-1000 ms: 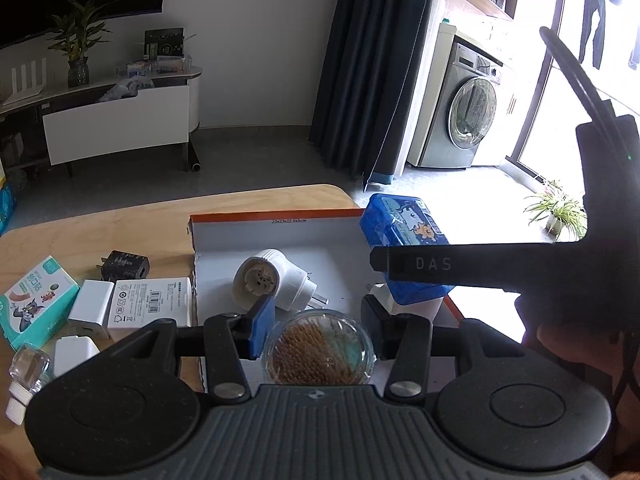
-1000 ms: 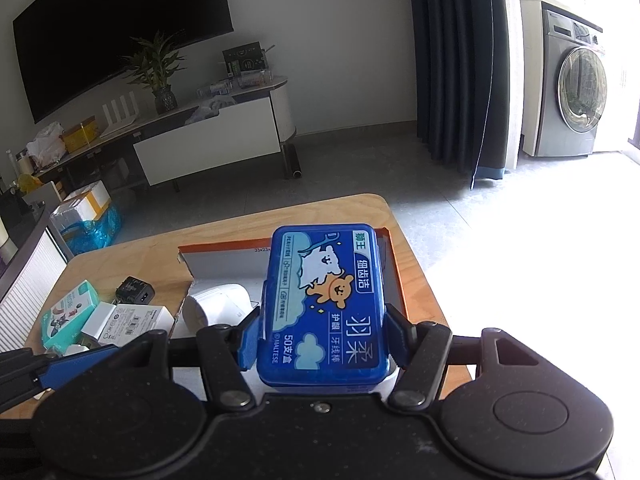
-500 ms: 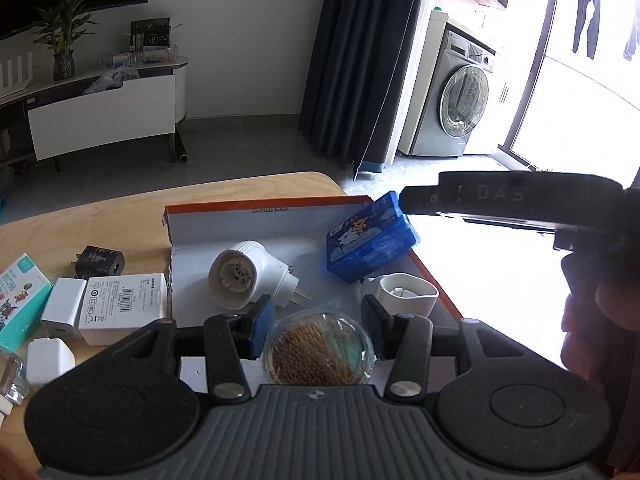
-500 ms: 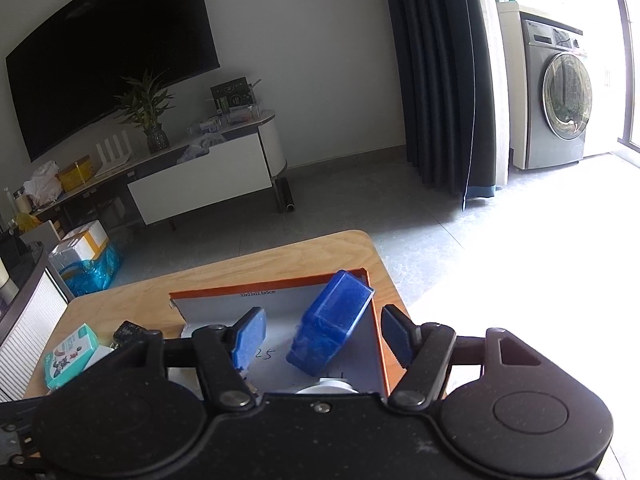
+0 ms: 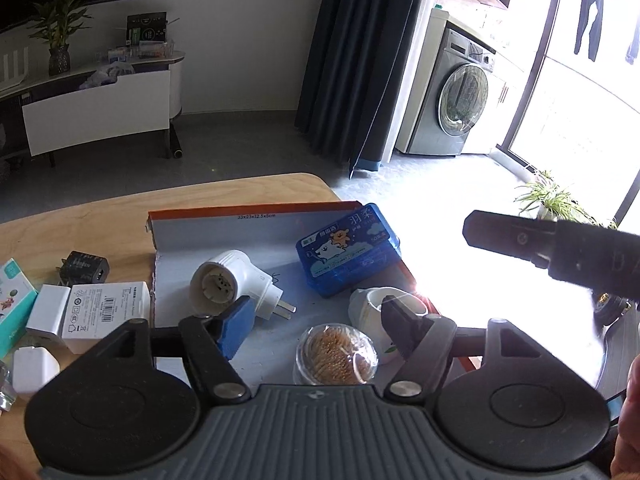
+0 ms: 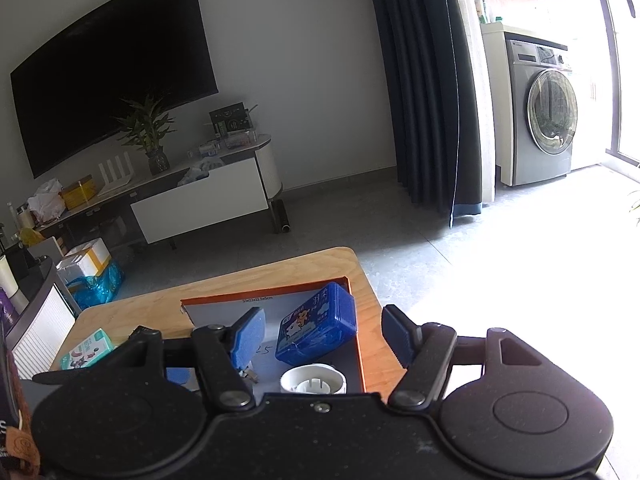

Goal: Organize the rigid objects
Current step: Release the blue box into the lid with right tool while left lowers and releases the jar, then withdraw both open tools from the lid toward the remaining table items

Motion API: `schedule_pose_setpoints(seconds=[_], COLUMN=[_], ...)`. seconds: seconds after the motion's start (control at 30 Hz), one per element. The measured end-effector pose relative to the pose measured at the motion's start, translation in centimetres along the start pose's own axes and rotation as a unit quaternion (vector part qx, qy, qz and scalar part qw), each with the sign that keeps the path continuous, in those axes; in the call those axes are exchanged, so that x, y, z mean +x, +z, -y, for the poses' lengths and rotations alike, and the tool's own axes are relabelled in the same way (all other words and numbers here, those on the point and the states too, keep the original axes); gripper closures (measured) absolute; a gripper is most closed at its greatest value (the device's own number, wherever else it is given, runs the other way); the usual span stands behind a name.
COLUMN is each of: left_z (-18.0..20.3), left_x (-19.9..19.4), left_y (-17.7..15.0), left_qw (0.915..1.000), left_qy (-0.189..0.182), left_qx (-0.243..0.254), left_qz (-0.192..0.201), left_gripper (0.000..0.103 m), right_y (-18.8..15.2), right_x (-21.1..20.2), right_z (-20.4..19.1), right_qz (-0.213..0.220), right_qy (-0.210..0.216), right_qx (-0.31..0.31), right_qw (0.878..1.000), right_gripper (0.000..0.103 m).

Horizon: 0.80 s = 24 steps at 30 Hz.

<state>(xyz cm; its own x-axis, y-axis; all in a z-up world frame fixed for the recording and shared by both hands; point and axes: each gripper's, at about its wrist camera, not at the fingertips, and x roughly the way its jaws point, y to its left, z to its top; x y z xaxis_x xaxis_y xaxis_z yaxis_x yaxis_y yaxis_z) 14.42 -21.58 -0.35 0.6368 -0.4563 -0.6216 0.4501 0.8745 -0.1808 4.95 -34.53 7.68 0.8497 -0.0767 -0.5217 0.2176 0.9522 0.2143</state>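
A shallow orange-edged cardboard tray lies on the wooden table. In it lie a blue plastic box, a white plug adapter, a white round holder and a clear toothpick jar. My left gripper is open, its jaws standing apart above the jar. My right gripper is open and empty, raised above the tray; the blue box lies below it. The right gripper's body shows at right in the left wrist view.
Left of the tray lie a white labelled box, white chargers, a black adapter and a teal carton. The table's right edge runs close to the tray. A washing machine and curtains stand beyond.
My right gripper opened and let the blue box drop into the tray, then lifted away. My left gripper opened and let go of the toothpick jar, which now stands in the tray.
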Motion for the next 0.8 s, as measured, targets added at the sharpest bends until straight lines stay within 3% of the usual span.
schedule_pose_setpoints(seconds=[0.4,0.8], left_z=[-3.6,-6.5], left_x=[-4.9,-7.9], left_y=[0.6,-0.3], left_qw=[0.9957,0.9901], left_qy=[0.090,0.135], left_qx=[-0.021,-0.037], left_qz=[0.007,0.017], left_gripper=[0.018,0.011], right_y=[-1.3,-2.4], right_x=[-1.4,-1.3], right_z=[-3.9,-8.4], right_qz=[-0.011,-0.027], right_qy=[0.036,0.068], right_qx=[-0.027,-0.060], right_qw=[0.999,0.996], right_gripper=[0.022,0.020])
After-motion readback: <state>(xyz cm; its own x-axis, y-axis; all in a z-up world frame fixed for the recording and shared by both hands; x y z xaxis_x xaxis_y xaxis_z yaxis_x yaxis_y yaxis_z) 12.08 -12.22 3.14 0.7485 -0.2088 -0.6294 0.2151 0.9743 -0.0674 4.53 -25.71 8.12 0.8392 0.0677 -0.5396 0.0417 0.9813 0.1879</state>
